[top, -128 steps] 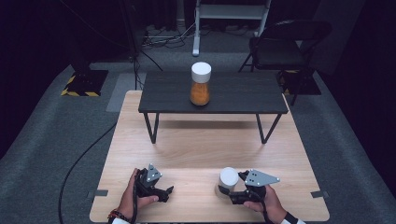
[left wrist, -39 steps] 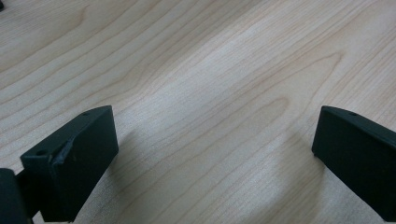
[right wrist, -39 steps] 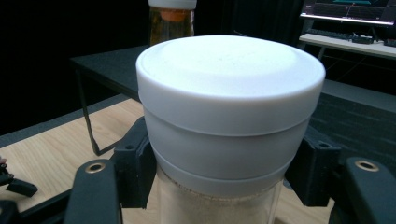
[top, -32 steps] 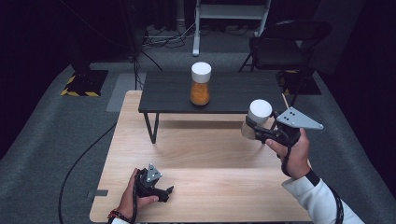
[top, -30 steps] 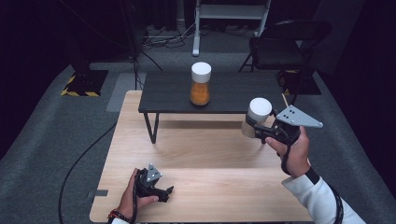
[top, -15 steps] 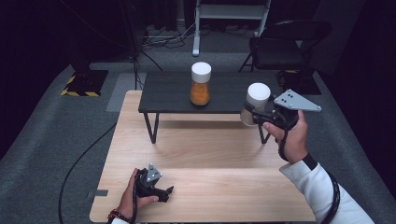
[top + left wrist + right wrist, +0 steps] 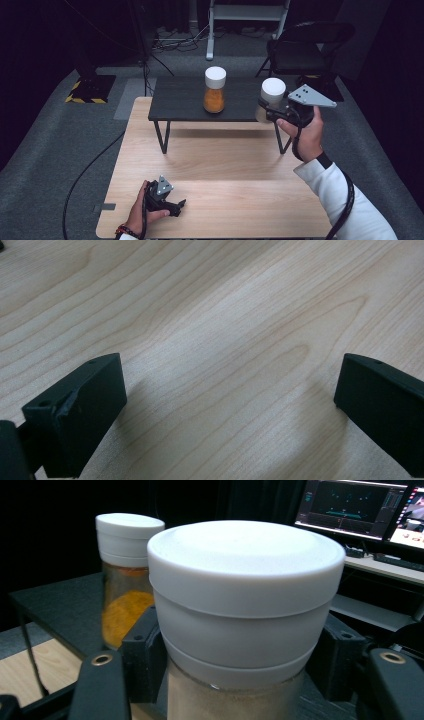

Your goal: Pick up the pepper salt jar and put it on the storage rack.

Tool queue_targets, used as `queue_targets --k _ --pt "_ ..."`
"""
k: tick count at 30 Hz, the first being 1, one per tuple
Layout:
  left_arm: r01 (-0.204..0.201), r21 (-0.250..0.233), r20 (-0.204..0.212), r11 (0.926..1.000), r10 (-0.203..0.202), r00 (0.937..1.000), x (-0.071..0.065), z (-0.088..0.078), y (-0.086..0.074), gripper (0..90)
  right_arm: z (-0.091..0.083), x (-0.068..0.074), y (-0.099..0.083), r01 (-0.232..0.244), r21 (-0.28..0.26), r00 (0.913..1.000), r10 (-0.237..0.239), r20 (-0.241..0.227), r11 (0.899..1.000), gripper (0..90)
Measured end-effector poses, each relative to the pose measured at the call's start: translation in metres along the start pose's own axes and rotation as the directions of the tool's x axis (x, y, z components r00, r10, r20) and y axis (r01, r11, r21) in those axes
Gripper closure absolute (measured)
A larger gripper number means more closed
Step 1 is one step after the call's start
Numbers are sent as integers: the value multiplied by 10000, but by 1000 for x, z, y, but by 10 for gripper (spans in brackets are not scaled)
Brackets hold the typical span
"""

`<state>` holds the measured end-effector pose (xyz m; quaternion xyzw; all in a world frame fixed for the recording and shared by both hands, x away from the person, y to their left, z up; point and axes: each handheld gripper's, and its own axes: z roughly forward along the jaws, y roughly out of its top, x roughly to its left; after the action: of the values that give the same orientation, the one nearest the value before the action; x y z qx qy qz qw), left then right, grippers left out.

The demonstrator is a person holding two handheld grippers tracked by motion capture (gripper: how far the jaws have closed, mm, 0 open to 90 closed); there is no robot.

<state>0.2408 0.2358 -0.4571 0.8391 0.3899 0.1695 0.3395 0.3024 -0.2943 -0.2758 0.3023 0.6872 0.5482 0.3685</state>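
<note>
- A light wooden desk (image 7: 225, 170) is seen, with a low black table (image 7: 180, 97) standing on its far part.
- A black chair (image 7: 305, 47) is placed beyond the table; no writing can be read anywhere.
- A white-lidded jar of orange powder (image 7: 215, 90) is stood upright on the black table.
- A second white-lidded jar of pale powder (image 7: 271, 100) is held upright above the table's right end, clamped at the neck by the right gripper (image 7: 272, 112).
- The left gripper (image 7: 177, 205) is rested on the desk, jaws spread wide around nothing.
</note>
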Motion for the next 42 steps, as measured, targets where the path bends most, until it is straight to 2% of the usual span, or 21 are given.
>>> queue_targets --k 15,23,32,42 --pt "4 -5 -2 10000 -4 10000 0 0 0 3 32 -15 1 -293 -148 9986 299 425 9995 346" --pt "-1 -2 -4 10000 1 10000 0 0 0 3 43 -20 -3 -493 -132 9977 498 458 9987 346" --pt "1 -4 -4 10000 -1 10000 0 0 0 3 56 -20 -4 -569 -216 9971 579 502 9981 346" --pt "1 -4 -4 10000 -1 10000 0 0 0 3 66 -18 -8 -662 -74 9967 665 475 9978 345"
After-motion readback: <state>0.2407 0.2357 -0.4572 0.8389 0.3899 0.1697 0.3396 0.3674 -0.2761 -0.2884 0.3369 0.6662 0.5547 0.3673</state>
